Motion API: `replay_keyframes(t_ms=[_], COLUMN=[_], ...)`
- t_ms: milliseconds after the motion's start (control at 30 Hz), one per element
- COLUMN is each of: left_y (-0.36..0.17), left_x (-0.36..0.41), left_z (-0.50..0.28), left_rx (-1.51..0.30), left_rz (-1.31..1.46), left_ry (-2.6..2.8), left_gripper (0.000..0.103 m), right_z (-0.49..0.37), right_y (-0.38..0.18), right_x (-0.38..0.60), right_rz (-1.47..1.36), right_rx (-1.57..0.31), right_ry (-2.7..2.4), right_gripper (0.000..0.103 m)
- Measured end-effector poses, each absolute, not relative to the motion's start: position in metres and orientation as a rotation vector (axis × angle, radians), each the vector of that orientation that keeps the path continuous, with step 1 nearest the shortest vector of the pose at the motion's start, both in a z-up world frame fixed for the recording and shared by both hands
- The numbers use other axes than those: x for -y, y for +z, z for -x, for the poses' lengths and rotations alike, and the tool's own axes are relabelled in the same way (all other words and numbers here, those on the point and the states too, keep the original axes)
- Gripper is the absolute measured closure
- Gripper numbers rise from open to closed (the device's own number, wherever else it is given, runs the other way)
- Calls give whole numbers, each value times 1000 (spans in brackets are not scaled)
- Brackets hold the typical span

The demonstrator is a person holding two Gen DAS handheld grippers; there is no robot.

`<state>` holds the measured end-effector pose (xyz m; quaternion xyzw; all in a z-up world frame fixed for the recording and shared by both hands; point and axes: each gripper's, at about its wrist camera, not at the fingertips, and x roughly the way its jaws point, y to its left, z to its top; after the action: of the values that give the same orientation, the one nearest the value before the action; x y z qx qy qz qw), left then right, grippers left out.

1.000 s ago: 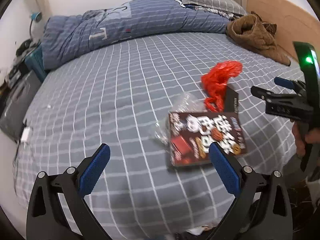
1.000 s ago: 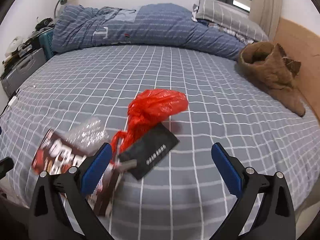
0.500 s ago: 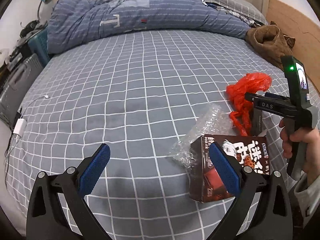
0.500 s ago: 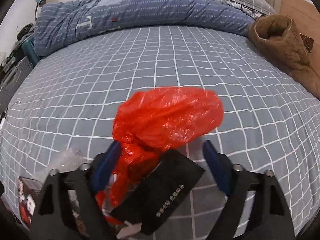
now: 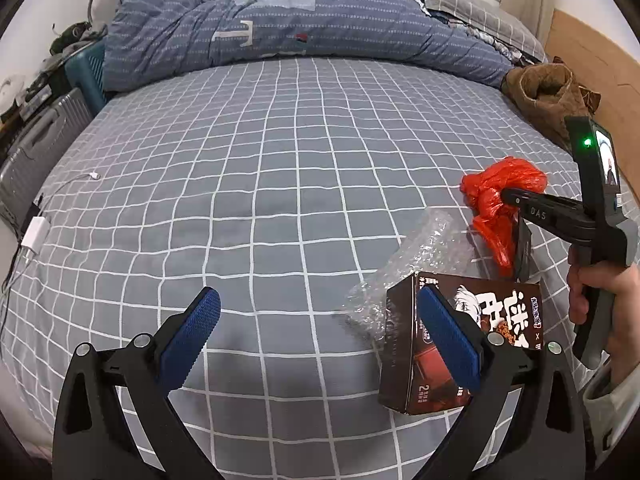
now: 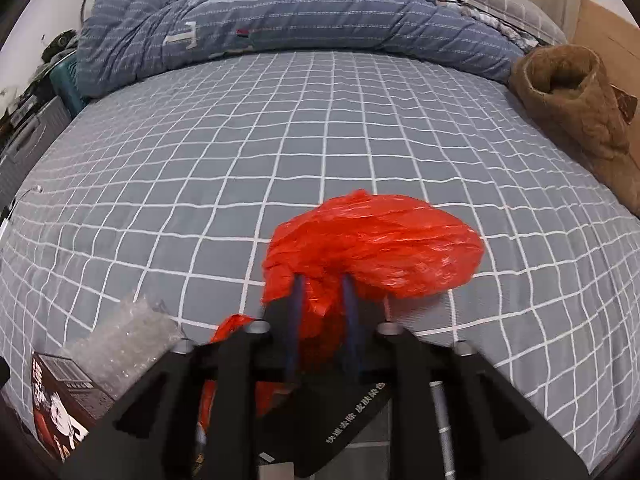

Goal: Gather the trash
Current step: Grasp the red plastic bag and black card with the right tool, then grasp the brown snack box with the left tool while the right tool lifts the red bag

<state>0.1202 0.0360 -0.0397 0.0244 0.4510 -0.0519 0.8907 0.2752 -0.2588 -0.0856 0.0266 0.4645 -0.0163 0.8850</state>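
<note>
A crumpled red plastic bag point(image 6: 380, 248) lies on the grey checked bed sheet point(image 6: 240, 160). My right gripper point(image 6: 323, 284) is closing on the bag's near end, and red plastic is pinched between the blue pads. In the left wrist view the same bag point(image 5: 500, 188) sits at the tip of the right gripper point(image 5: 510, 198), held by a hand. A black packet point(image 6: 352, 412) lies under the right gripper. A brown snack box point(image 5: 500, 320) and clear bubble wrap point(image 5: 412, 264) lie beside it. My left gripper point(image 5: 316, 300) is open above the sheet, its right finger in front of the box.
A rolled blue quilt point(image 5: 280, 28) and pillows lie across the far end of the bed. A brown garment point(image 6: 576, 100) is heaped at the right edge. A white charger and cable point(image 5: 34, 236) lie at the left edge, with a suitcase point(image 5: 36, 148) beyond.
The right gripper came down and forward onto the red bag and its jaws narrowed around it. The left gripper swung left and lower, so the box now sits behind its right finger.
</note>
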Motion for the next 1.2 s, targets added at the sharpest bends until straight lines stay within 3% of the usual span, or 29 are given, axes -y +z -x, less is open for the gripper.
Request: replay_keyframes(t_ms=[33,67,267,433,567,633,967,1200], left_y=[-40,-41,-45,-49,-50,-50,-27,2], left_x=[-35,-35,-33,-35,-34,-35,-28,13], left_z=[-120,-121,-124,-129,-130,-130,-125,-121], left_rx=[-936,-936,-931,-938,-938,-935,-894,-826], left_rz=[-54,-54,-43,-17,-17,-22,-92,-339], left_ry=[-100,-97,-78,-72,-83,-96,-171,-476], left_gripper=[6,6,6,6,6,6,6,6], right_z=[-275,-276,-281,-290,-291,-291,-258,-204], right_y=[-85,-86,-92,-102,-105,-104,-34,25], right_x=[260,260,255,250,241,237,253,286], right_rz=[-65,-74,-77,-70,-35,-11,-37,-14], right_rx=[-964,-962,-984,-1004,-1010,-1005,-844,-762], right_ry=[-39,-41,-37,-30,7,17,34,16], right_gripper=[54,50,38,37,71,76,78,77])
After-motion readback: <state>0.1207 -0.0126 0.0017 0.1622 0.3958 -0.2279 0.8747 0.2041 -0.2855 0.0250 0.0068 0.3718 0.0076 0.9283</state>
